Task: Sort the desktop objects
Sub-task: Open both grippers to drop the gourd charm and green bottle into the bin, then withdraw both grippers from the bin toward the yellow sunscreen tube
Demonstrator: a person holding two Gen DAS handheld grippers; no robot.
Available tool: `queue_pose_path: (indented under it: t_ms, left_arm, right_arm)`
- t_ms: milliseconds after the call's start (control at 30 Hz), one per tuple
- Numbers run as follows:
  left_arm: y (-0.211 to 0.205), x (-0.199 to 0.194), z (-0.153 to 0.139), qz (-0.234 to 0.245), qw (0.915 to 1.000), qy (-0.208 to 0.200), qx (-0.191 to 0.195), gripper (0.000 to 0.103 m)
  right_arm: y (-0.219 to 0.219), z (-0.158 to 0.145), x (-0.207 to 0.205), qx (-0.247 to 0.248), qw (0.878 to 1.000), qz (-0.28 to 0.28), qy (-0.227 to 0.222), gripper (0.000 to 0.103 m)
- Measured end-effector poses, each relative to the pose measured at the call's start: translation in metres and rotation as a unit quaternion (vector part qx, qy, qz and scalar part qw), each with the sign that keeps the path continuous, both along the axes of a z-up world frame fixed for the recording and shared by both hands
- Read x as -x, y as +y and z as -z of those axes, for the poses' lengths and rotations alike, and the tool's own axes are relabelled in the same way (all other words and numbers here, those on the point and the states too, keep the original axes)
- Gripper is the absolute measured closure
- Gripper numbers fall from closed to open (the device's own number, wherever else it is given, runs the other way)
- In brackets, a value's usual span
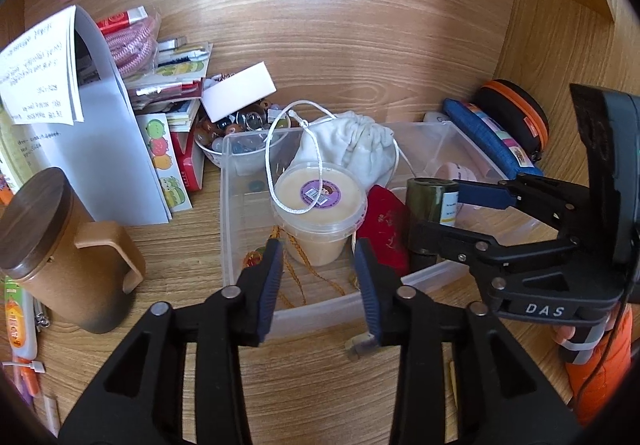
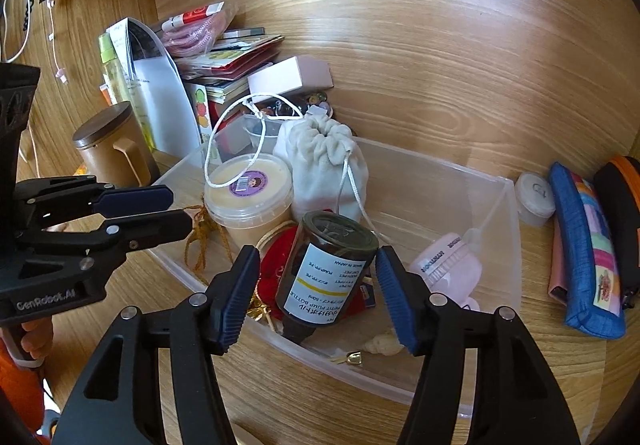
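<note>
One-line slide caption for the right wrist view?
Right tongs open around a dark pump bottle lying tilted in the clear bin, beside a lidded tub.

The dark bottle (image 2: 326,269), leaning at six o'clock in the right wrist view, carries an upside-down label reading "PETIT PUMP BOTTLE" and "MADE IN JAPAN". At nine o'clock there, the left gripper (image 2: 176,211) body reads "GenRobot.AI". At four o'clock in the left wrist view, the right gripper (image 1: 440,205) body reads "DAS".
</note>
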State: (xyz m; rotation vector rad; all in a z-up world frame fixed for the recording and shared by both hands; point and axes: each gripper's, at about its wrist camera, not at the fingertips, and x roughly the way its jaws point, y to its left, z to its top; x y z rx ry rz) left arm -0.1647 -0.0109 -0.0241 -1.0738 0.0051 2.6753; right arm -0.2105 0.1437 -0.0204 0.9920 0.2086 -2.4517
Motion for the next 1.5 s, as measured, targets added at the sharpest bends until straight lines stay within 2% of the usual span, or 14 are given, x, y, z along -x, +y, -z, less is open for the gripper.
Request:
queue_pose_path:
  t_ms: [100, 167, 233, 300, 367, 567, 700, 767, 867, 1233, 1500]
  left_arm:
    - [0.001, -0.006, -0.003, 0.0, 1.0, 0.004, 0.006, 0.063]
    - [0.001, -0.01, -0.005, -0.004, 0.9999, 0.009, 0.011, 0.053]
    - [0.0, -0.016, -0.009, -0.01, 0.9996, 0.02, 0.017, 0.047]
    - [-0.001, -0.021, -0.013, -0.012, 0.9994, 0.028, 0.018, 0.044]
    - [-0.001, -0.026, -0.018, -0.016, 0.999, 0.036, 0.021, 0.04]
    - [0.0, -0.04, -0.028, -0.022, 0.998, 0.053, 0.025, 0.029]
    - [0.001, -0.055, -0.034, -0.022, 0.9974, 0.063, 0.028, 0.026]
    - [0.001, -0.061, -0.036, -0.024, 0.997, 0.068, 0.03, 0.018]
    - [0.001, -0.074, -0.039, -0.027, 0.9962, 0.077, 0.032, 0.014]
    - [-0.005, -0.1, -0.03, -0.036, 0.997, 0.065, 0.02, 0.009]
    - [-0.007, -0.112, -0.01, -0.041, 0.9985, 0.035, 0.011, 0.008]
  right_arm:
    - [0.0, -0.002, 0.0, 0.007, 1.0, 0.0, -0.004, 0.046]
    - [0.001, -0.006, -0.002, 0.004, 1.0, 0.004, 0.001, 0.046]
    - [0.002, -0.01, -0.006, 0.003, 1.0, 0.007, 0.006, 0.045]
    - [0.003, -0.017, -0.011, 0.002, 1.0, 0.012, 0.015, 0.04]
    - [0.004, -0.024, -0.019, -0.002, 0.999, 0.022, 0.033, 0.027]
    - [0.009, -0.043, -0.042, -0.006, 0.998, 0.032, 0.062, 0.021]
    - [0.013, -0.048, -0.056, -0.007, 0.997, 0.04, 0.068, 0.021]
    - [0.015, -0.049, -0.064, -0.008, 0.997, 0.043, 0.068, 0.021]
    - [0.019, -0.047, -0.075, -0.008, 0.997, 0.046, 0.064, 0.021]
    - [0.023, -0.026, -0.12, -0.017, 0.998, 0.046, 0.049, 0.02]
    - [0.02, 0.009, -0.141, -0.015, 0.999, 0.044, 0.006, 0.02]
